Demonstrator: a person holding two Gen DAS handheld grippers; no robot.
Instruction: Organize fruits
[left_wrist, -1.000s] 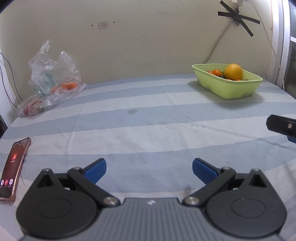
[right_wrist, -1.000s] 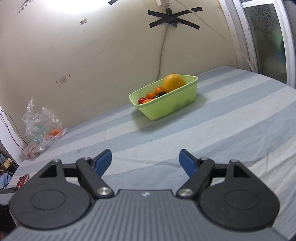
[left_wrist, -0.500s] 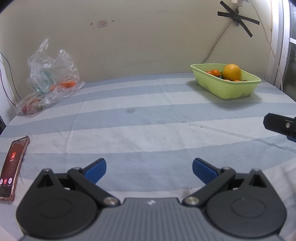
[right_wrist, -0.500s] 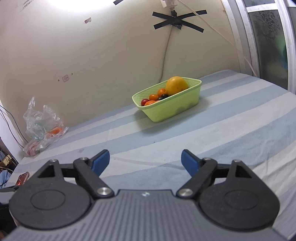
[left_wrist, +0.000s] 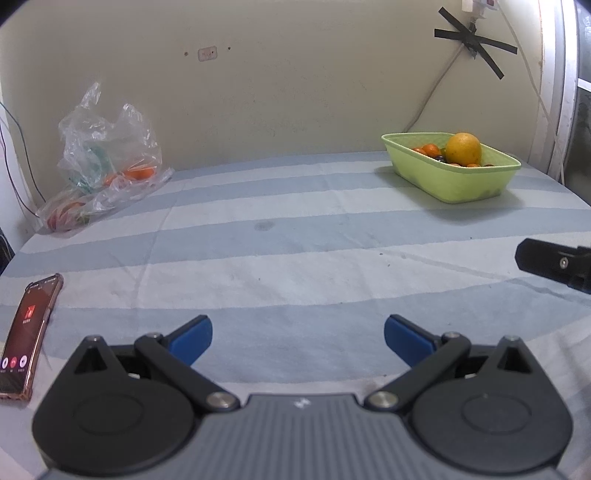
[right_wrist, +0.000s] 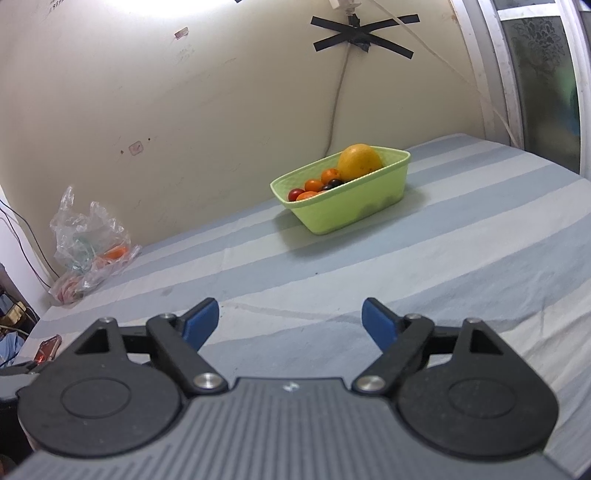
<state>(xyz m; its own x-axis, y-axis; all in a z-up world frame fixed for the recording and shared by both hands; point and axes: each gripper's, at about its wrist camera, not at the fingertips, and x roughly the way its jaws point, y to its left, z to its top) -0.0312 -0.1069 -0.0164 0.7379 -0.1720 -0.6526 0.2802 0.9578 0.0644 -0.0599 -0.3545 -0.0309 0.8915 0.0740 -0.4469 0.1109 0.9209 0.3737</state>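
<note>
A light green basket (left_wrist: 465, 184) (right_wrist: 343, 210) stands at the far right of the striped table. In it lie a big yellow-orange fruit (left_wrist: 463, 148) (right_wrist: 359, 161) and several small orange, red and dark fruits (right_wrist: 314, 184). A clear plastic bag (left_wrist: 103, 162) (right_wrist: 88, 240) with orange fruit lies at the far left by the wall. My left gripper (left_wrist: 297, 341) is open and empty, low over the near table. My right gripper (right_wrist: 290, 322) is open and empty, facing the basket from a distance. Part of the right gripper's body (left_wrist: 554, 263) shows in the left wrist view.
A phone (left_wrist: 27, 334) with a lit screen lies at the table's near left edge; it also shows in the right wrist view (right_wrist: 48, 350). A wall runs behind the table, with a taped cable (right_wrist: 354, 33). A window frame (right_wrist: 517, 74) stands at the right.
Both grippers have drawn back slightly and tilted; the basket sits a little farther off and higher in the right wrist view. Both stay open and empty.
</note>
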